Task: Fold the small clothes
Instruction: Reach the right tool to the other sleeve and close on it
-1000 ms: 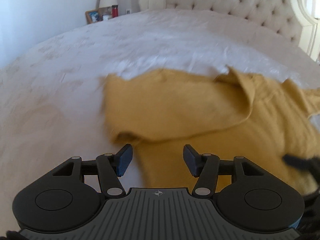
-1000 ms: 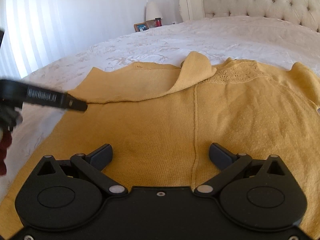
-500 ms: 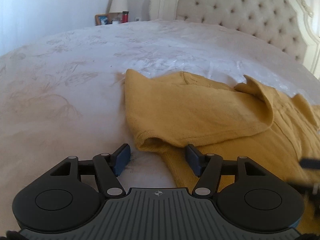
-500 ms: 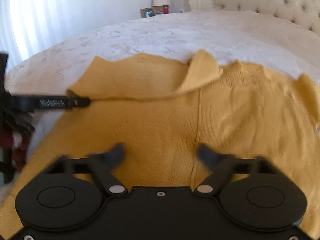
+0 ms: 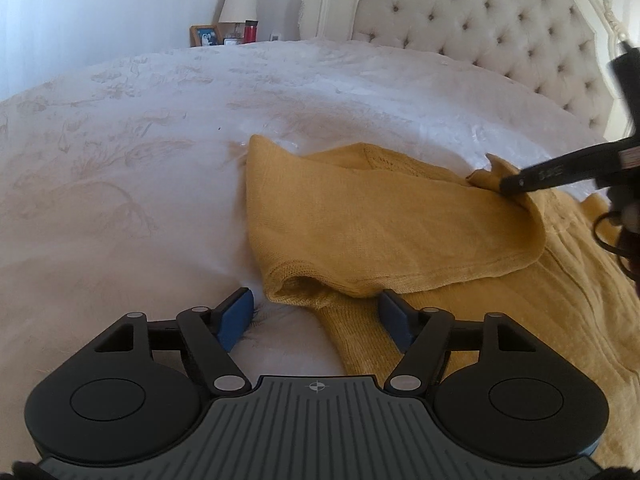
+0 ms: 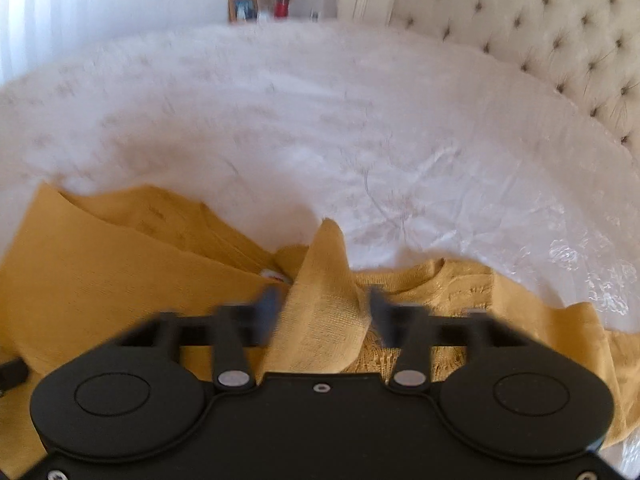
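While the white embroidered bedspread [image 5: 168, 152] fills most of both views, a cream tufted headboard [image 5: 500, 40] rises at the far end of the bed. A mustard-yellow knit sweater [image 5: 400, 224] lies spread on the bedspread, toward the near right in the left wrist view, with one sleeve folded across its body so that the cuff opening faces the near edge. The left gripper [image 5: 316, 316] sits low over that near edge; its jaws stand apart and are opening, the left blue pad over bare bedspread and the right one over the knit, with the sleeve's cuff lying between them and neither pad pressing on it. The right gripper [image 6: 322, 312] is blurred in its own view, yet a raised flap of the sweater stands pinched between its jaws, which are clamped together on it. From the left wrist view its dark fingers [image 5: 536, 174] meet the fabric at the sleeve's far corner. Far off beside the headboard stand a lamp [image 5: 238, 4], a picture frame [image 5: 206, 35] and a small red container [image 5: 250, 30].
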A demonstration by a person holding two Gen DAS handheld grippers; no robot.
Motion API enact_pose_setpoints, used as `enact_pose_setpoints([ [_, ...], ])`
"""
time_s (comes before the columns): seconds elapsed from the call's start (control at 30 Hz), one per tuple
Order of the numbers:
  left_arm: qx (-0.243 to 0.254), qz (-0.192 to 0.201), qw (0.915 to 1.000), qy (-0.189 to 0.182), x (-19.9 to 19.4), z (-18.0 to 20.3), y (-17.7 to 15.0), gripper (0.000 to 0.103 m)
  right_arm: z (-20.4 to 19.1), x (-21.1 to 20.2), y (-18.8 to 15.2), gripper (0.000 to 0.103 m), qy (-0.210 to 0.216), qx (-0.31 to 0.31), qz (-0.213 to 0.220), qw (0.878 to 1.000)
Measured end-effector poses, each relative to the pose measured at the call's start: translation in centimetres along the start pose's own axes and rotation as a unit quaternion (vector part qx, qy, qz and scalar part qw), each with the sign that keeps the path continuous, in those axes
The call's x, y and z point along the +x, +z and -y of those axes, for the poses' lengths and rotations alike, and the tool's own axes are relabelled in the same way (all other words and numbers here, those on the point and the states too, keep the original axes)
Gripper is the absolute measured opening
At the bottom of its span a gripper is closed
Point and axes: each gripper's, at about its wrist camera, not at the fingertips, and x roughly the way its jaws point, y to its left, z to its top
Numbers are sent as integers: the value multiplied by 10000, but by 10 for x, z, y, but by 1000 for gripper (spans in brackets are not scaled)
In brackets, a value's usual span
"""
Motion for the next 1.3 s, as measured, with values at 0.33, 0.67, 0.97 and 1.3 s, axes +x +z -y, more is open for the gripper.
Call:
enact_pose_setpoints([
  [0.33, 119, 77, 9999, 98, -2, 6, -4, 69, 92, -71, -52, 14, -122, 889, 421, 9951],
  [0.67, 155, 112, 9997, 127, -3, 9, -5, 70, 150, -76, -108, 48, -21, 1751, 155, 9844],
  [0.97, 176, 133, 9997, 108, -2, 7, -5, 73, 169, -44, -78, 58, -96, 1667, 144, 9859],
  [1.3, 227, 137, 9996, 128, 0, 8, -6, 74, 148, -38, -80, 13, 165, 917, 47, 9956],
])
